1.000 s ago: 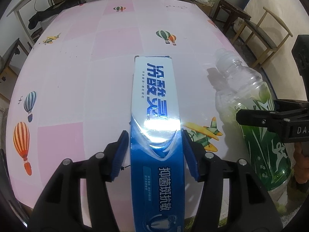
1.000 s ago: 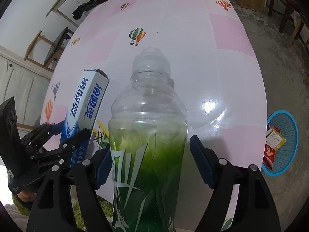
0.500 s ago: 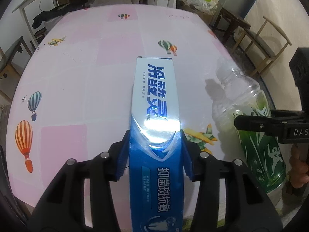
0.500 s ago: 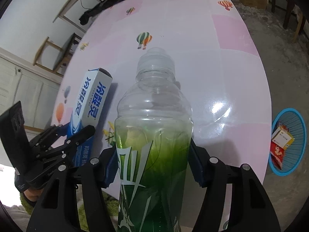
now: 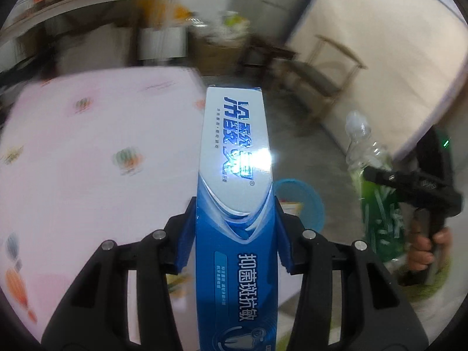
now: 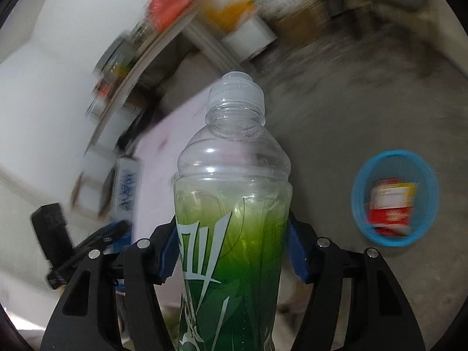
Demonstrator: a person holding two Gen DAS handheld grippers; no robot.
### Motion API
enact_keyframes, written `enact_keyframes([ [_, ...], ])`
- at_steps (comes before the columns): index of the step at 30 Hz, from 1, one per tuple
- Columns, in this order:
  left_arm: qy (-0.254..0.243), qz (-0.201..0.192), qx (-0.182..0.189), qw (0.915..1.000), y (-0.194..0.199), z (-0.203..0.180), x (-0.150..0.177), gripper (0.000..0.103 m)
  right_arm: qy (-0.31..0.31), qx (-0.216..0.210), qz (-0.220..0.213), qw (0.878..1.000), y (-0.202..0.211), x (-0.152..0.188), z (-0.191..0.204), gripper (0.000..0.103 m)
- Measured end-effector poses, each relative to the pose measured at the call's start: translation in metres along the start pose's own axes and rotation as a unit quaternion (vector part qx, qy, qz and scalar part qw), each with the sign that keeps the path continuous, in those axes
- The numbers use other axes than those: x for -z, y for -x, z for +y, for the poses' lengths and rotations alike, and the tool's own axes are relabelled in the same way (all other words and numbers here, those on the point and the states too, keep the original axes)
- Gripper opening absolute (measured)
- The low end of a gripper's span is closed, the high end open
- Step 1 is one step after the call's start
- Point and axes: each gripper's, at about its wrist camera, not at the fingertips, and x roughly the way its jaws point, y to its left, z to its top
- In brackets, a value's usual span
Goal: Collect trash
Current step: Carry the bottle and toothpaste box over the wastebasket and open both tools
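Observation:
My left gripper (image 5: 234,234) is shut on a long blue-and-white toothpaste box (image 5: 237,175), which is lifted off the pink table (image 5: 87,161) and points out past its right edge. My right gripper (image 6: 234,248) is shut on a clear plastic bottle (image 6: 234,204) with a green label and a clear cap, held in the air above the floor. In the left wrist view that bottle (image 5: 377,204) and a hand on the other gripper's handle show at the right. A blue trash basket (image 6: 393,197) stands on the floor; in the left wrist view the basket (image 5: 301,201) lies just beyond the box.
The basket holds red and yellow packaging (image 6: 390,204). A wooden chair (image 5: 321,70) stands by the beige wall, beyond the table. Shelves with blurred clutter (image 6: 140,44) run along the white wall. Grey concrete floor (image 6: 351,102) lies between the table and the basket.
Both grippers closed on their objects, then lifted them off the table and swung right, toward the floor and the blue basket. The views now blur with motion.

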Motion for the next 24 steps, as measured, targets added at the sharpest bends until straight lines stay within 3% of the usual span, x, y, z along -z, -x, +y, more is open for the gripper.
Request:
enact_keyframes([
  [4, -0.038, 0.044, 0.062, 0.9964, -0.048, -0.06, -0.026, 0.045, -0.085, 0.048, -0.037, 0.995, 0.04, 0.013, -0.077, 0.061],
  [9, -0.066, 0.139, 0.107, 0.9823, -0.128, -0.124, -0.035, 0.045, -0.189, 0.066, -0.005, 0.98, 0.019, 0.041, -0.155, 0.061],
  [14, -0.076, 0.22, 0.09, 0.9683, -0.217, -0.17, -0.029, 0.045, -0.281, 0.038, 0.035, 0.958, -0.029, 0.046, -0.226, 0.061],
  [17, -0.073, 0.232, 0.087, 0.9661, -0.252, -0.184, -0.032, 0.048, -0.325, 0.017, 0.038, 0.945, -0.059, 0.028, -0.261, 0.062],
  [19, -0.051, 0.226, 0.08, 0.9696, -0.269, -0.189, -0.038, 0.066, -0.335, 0.021, 0.035, 0.941, -0.082, 0.015, -0.284, 0.07],
  [21, -0.033, 0.213, 0.072, 0.9737, -0.273, -0.184, -0.042, 0.066, -0.348, 0.059, 0.027, 0.935, -0.096, 0.008, -0.304, 0.071],
  [24, -0.022, 0.211, 0.086, 0.9735, -0.266, -0.173, -0.042, 0.067, -0.335, 0.11, 0.028, 0.935, -0.108, 0.008, -0.314, 0.071],
])
